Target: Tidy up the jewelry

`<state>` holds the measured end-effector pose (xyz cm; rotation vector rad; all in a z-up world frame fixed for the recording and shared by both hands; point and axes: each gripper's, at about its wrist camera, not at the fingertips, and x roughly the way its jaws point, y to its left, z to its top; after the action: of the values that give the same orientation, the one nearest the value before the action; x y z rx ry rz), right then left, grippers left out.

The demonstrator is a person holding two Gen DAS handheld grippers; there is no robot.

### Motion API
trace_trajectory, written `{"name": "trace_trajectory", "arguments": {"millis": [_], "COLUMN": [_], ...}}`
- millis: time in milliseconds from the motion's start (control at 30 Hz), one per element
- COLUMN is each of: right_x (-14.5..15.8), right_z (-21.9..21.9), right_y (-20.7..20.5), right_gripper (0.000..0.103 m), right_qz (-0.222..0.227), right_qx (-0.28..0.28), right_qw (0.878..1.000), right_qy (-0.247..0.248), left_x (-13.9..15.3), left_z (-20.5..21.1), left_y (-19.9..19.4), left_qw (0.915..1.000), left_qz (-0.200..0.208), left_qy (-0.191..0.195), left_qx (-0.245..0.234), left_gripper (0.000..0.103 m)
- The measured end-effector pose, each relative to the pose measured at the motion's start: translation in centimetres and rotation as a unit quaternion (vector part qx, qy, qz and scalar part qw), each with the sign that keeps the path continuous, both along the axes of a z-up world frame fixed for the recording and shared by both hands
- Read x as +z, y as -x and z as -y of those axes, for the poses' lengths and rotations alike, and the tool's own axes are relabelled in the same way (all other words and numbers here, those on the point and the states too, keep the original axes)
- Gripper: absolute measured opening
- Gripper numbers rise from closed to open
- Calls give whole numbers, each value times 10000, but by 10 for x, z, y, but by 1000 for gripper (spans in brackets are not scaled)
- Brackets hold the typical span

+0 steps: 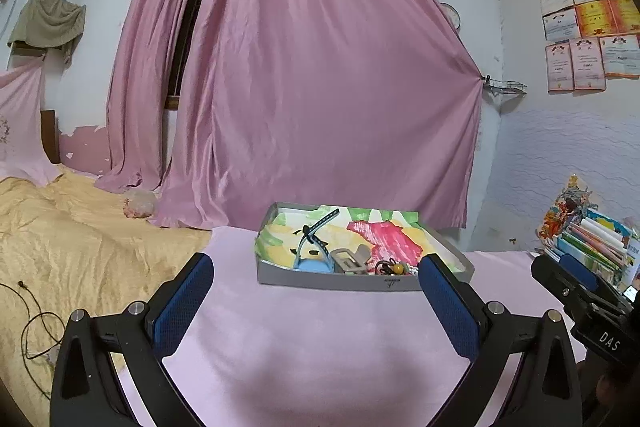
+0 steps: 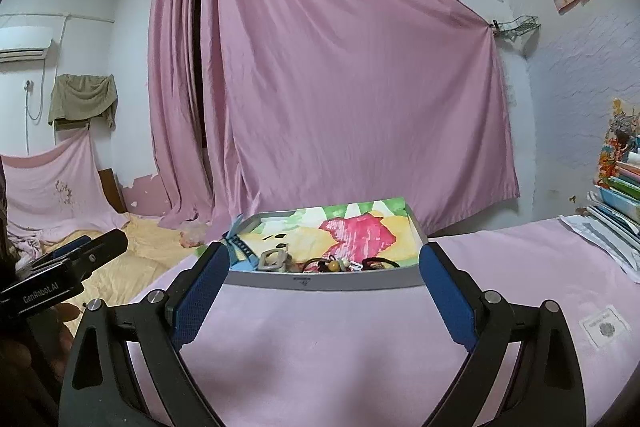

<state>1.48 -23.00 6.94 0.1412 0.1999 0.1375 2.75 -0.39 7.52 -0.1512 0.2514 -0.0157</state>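
Observation:
A shallow grey box with a colourful flower-print lining stands on the pink-covered table. Inside near its front wall lie a blue watch, a beige hair clip and a bunch of dark hair ties with a yellow bead. The box also shows in the right wrist view, with the clip and hair ties. My left gripper is open and empty, short of the box. My right gripper is open and empty, close to the box's front wall.
A stack of books and papers sits on the table's right end. A bed with a yellow quilt and a black cable lies to the left. Pink curtains hang behind the table.

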Motion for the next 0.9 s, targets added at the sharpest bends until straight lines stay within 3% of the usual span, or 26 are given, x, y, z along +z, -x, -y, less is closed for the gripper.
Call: {"name": "trace_trajectory", "arguments": {"millis": [600,900], "right_x": [-26,-43], "right_z": [-8,-8], "right_y": [106,129], "right_gripper": [94,94], "right_qz": [197,73], "right_qx": [-173,-243], "right_qw": [9994,9993], "right_qy": [242,273], "left_x": [-35,-55], "left_z": [-18,-22], "left_y": [76,93], "left_qw": [9999,10000], "left_qz": [121,32], "left_qy": [20,-51], "left_qx": [45,24], "left_gripper": [103,103]}}
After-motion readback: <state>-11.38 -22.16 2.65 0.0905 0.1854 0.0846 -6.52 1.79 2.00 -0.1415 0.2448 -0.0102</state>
